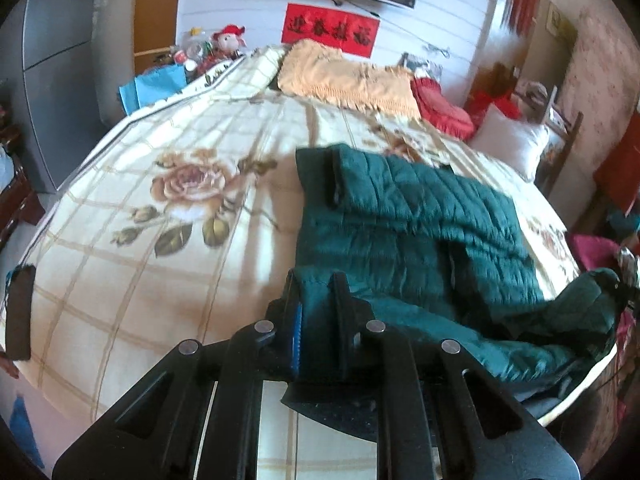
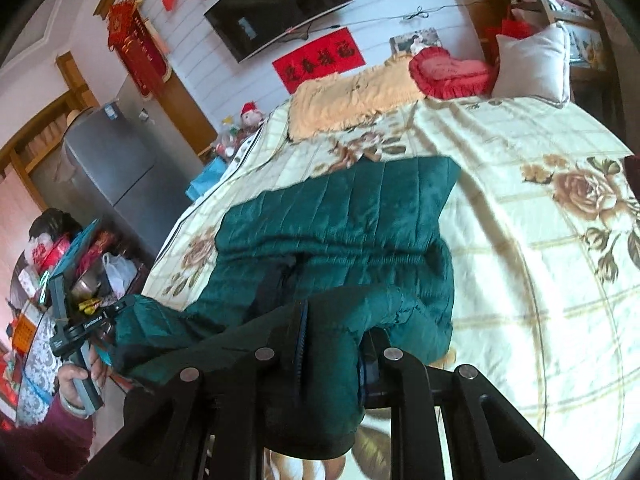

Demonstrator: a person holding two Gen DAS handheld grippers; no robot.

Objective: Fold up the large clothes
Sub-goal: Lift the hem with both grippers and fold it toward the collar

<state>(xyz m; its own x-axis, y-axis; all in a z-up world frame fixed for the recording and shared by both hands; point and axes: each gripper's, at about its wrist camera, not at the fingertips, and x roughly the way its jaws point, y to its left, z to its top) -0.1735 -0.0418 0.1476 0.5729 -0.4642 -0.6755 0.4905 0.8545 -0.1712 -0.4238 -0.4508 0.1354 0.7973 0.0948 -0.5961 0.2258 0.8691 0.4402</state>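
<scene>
A dark green quilted jacket (image 1: 416,216) lies spread on the floral bedspread (image 1: 160,184). My left gripper (image 1: 316,296) is shut on the jacket's near edge, cloth bunched between its fingers. In the right wrist view the same jacket (image 2: 340,216) lies across the bed, and my right gripper (image 2: 332,336) is shut on a thick fold of it, lifted a little off the bedspread (image 2: 540,240). The left gripper also shows in the right wrist view (image 2: 76,332), held in a hand at the jacket's far corner.
A tan fringed blanket (image 1: 344,76), a red heart cushion (image 1: 440,104) and a white pillow (image 1: 512,140) lie at the head of the bed. A grey fridge (image 2: 116,164) and a cluttered side table (image 2: 80,268) stand beside the bed. A black phone (image 1: 18,312) lies at the bed's left edge.
</scene>
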